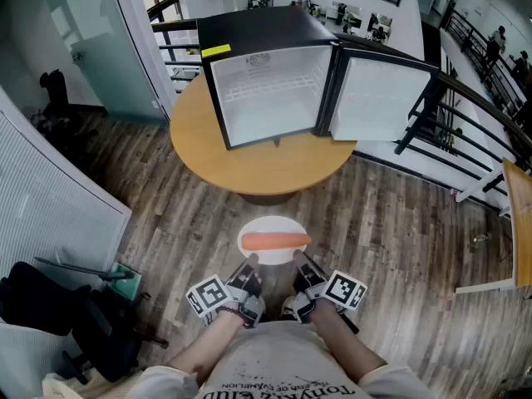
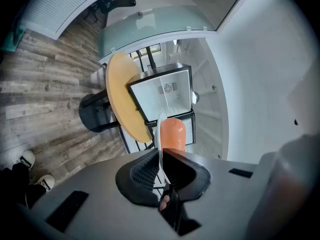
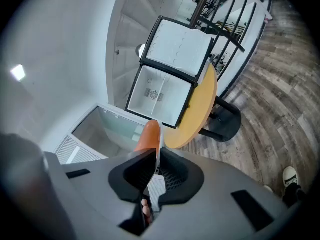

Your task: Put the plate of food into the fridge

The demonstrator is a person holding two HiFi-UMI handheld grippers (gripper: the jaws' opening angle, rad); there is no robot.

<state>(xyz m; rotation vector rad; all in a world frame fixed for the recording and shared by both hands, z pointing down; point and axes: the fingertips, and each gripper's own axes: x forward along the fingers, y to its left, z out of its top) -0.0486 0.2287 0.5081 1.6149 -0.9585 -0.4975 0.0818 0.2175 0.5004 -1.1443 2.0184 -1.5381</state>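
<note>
Left claw [image 1: 250,266] and right claw [image 1: 299,263] both clamping near rim of plate [image 1: 274,224], one per side; plate hanging level above floor, orange food [image 1: 275,240] lying crosswise; open fridge [image 1: 266,98] sitting on tabletop [image 1: 193,144] straight ahead, well apart, cavity facing plate.

You see a white plate [image 1: 273,224] bearing orange food [image 1: 275,240], a black fridge [image 1: 258,28] white inside, and a tan tabletop [image 1: 202,144].

The fridge [image 1: 270,90] bears a yellow sticker [image 1: 216,51] whose print is too small to read.
</note>
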